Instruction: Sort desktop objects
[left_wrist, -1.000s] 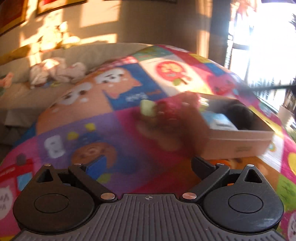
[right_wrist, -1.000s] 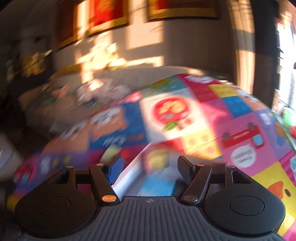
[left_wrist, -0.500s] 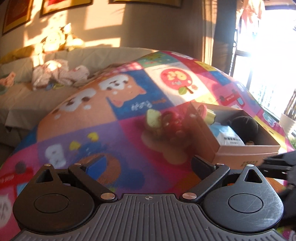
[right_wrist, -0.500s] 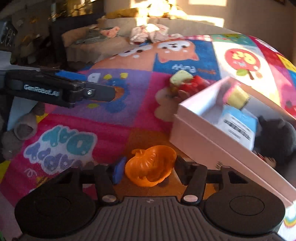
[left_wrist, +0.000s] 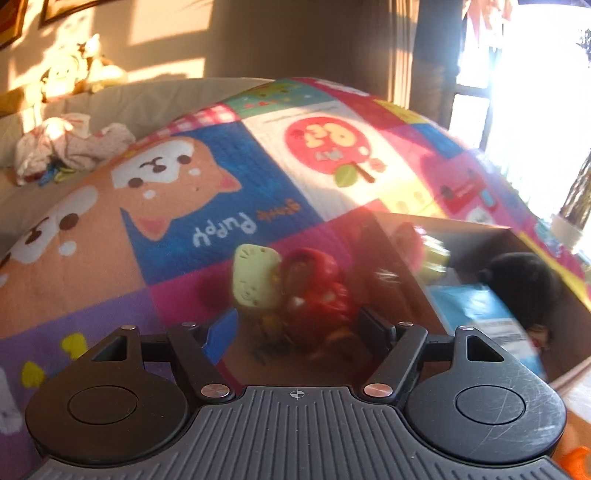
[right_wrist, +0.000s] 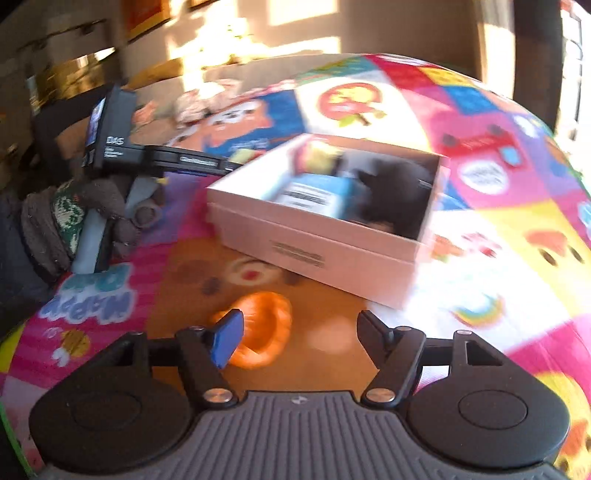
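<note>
Both grippers, left (left_wrist: 293, 328) and right (right_wrist: 299, 330), are black with ribbed grey bases, silver screws and one blue pad; a grey-and-green knitted glove (right_wrist: 62, 218) covers the hand.

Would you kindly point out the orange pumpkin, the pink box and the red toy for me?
orange pumpkin (right_wrist: 264, 334), right wrist view, on its ribbed rim.
pink box (right_wrist: 314, 254), right wrist view, on its near side wall.
red toy (left_wrist: 314, 291), left wrist view, on its middle.
</note>
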